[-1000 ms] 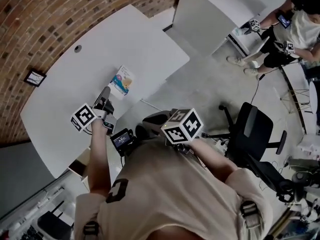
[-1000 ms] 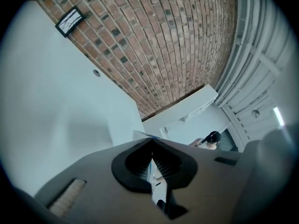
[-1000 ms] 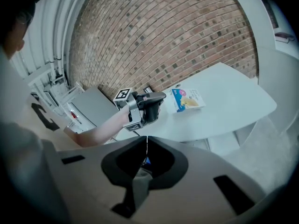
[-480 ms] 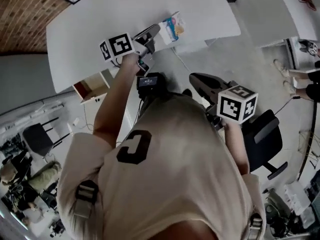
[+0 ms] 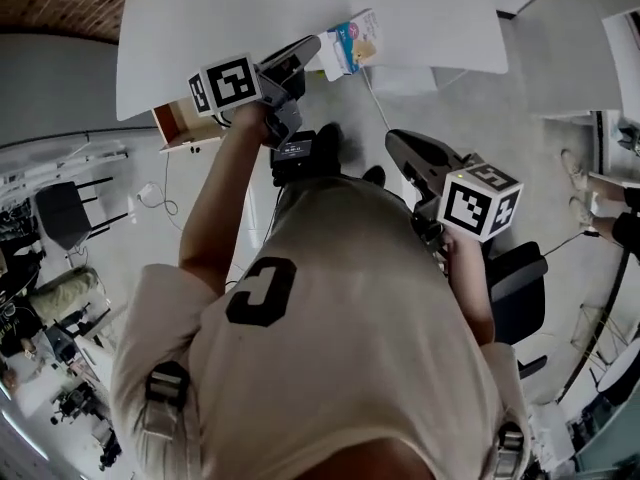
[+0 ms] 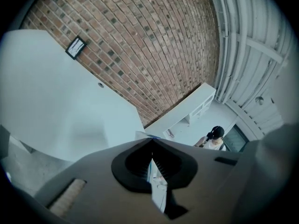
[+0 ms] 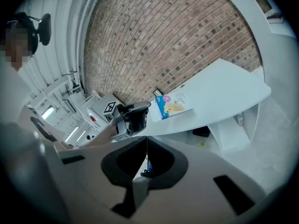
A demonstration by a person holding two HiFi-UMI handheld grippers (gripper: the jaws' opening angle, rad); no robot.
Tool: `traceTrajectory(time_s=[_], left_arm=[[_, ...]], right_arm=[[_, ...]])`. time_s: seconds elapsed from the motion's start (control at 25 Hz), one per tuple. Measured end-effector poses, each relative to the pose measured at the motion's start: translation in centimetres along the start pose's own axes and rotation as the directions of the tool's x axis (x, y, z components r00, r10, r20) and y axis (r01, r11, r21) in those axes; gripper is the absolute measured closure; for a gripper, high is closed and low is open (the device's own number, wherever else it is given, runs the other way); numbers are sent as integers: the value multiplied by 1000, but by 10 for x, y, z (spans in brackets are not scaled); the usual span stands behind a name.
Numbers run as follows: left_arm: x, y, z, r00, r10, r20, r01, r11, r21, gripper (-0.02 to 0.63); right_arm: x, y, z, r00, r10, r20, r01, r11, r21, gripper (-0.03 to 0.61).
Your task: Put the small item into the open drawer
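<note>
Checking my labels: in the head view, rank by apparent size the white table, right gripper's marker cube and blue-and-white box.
1. White table
2. Right gripper's marker cube, though nearness to the camera inflates it
3. Blue-and-white box

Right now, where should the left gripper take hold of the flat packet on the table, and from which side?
Probably its near edge, coming in low from the front edge of the table. The packet lies flat close to that edge, and the left gripper is beside it with its jaws shut, so open them first.
</note>
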State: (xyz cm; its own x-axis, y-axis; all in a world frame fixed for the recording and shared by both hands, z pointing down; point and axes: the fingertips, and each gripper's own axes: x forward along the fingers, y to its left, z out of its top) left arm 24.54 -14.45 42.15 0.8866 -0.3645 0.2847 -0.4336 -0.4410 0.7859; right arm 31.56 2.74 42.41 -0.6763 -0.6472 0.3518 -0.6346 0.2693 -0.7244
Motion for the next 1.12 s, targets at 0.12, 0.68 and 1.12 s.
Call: traceTrajectory(time_s=[0.12,0.68,1.12], left_arm=[[-37,9,-20,998,52,30,-52,999,9,612],[-51,12,-46,999,-12,-35,10,998,-68,612],[-49,9,-54,979,-183,-88,173,979,-111,612]], right_arm=[[11,16,-31,996,66,-58,-67,998,-7,574],[38,34,-43,988,72,-136,-73,997,-2,572],[58,52,-54,995,-58,-79,59,998,19,574]])
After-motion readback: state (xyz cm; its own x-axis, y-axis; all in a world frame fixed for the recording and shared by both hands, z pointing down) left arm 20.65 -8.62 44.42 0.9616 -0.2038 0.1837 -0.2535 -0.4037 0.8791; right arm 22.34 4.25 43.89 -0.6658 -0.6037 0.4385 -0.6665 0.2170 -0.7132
